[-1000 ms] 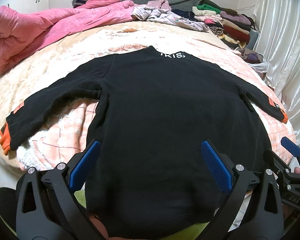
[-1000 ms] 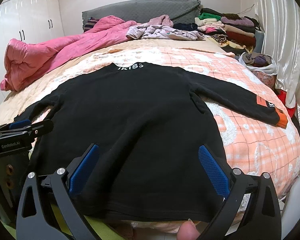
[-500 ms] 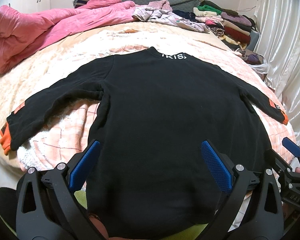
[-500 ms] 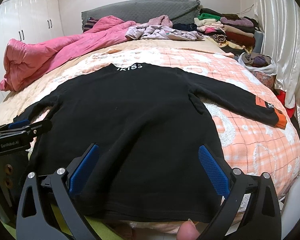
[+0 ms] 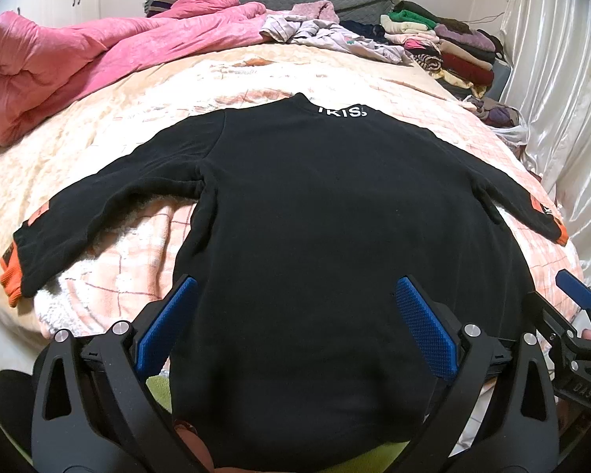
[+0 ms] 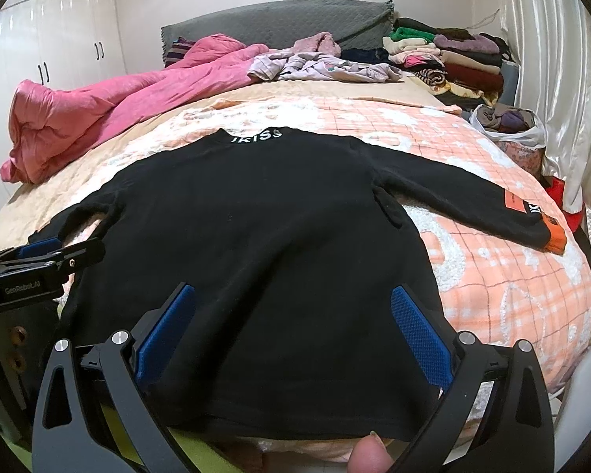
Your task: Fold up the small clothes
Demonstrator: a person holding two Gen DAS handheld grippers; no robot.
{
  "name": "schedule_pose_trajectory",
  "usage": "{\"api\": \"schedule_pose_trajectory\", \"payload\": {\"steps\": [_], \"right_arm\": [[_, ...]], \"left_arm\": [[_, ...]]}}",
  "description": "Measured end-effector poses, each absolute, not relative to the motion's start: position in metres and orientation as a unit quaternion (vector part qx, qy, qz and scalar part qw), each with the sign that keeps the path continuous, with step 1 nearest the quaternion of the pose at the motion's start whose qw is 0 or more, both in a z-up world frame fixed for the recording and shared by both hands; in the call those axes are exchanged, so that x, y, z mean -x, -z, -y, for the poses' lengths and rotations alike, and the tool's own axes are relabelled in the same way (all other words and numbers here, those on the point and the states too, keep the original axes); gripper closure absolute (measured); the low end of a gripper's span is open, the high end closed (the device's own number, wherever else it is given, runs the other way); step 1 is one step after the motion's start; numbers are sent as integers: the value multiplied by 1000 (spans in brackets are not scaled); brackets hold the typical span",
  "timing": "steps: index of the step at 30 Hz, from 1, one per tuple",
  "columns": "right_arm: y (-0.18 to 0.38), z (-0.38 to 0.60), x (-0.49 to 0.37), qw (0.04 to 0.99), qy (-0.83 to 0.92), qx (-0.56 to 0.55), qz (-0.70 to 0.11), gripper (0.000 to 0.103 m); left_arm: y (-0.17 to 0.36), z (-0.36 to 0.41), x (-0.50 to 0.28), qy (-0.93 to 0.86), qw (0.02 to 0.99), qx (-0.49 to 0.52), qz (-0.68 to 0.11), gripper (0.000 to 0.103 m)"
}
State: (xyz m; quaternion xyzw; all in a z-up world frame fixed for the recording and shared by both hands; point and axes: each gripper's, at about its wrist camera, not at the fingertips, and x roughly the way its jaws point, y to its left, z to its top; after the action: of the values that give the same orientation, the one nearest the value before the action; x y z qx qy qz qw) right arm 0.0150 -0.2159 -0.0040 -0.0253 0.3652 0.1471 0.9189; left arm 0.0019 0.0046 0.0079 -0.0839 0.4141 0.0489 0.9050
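Note:
A small black long-sleeved top (image 5: 327,213) with white letters on the collar and orange cuffs lies flat on the bed, sleeves spread, hem toward me. It also shows in the right wrist view (image 6: 256,236). My left gripper (image 5: 295,323) is open and empty above the hem's left part. My right gripper (image 6: 291,331) is open and empty above the hem's right part. Each gripper shows at the edge of the other's view.
The bed has a peach checked blanket (image 6: 512,283). A pink duvet (image 5: 78,59) is bunched at the far left. Loose clothes (image 5: 327,31) and a folded stack (image 5: 453,47) lie at the headboard. A bag of clothes (image 6: 508,126) and curtains are on the right.
Both grippers have stayed nearly still and open over the hem. The top has not moved.

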Motion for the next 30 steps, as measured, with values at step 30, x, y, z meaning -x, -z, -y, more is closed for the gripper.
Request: {"api": "schedule_pose_trajectory", "payload": {"steps": [30], "right_arm": [[2, 244, -52, 927, -105, 5, -360, 4]], "left_arm": [[-8, -5, -38, -54, 903, 76, -419, 9]]}}
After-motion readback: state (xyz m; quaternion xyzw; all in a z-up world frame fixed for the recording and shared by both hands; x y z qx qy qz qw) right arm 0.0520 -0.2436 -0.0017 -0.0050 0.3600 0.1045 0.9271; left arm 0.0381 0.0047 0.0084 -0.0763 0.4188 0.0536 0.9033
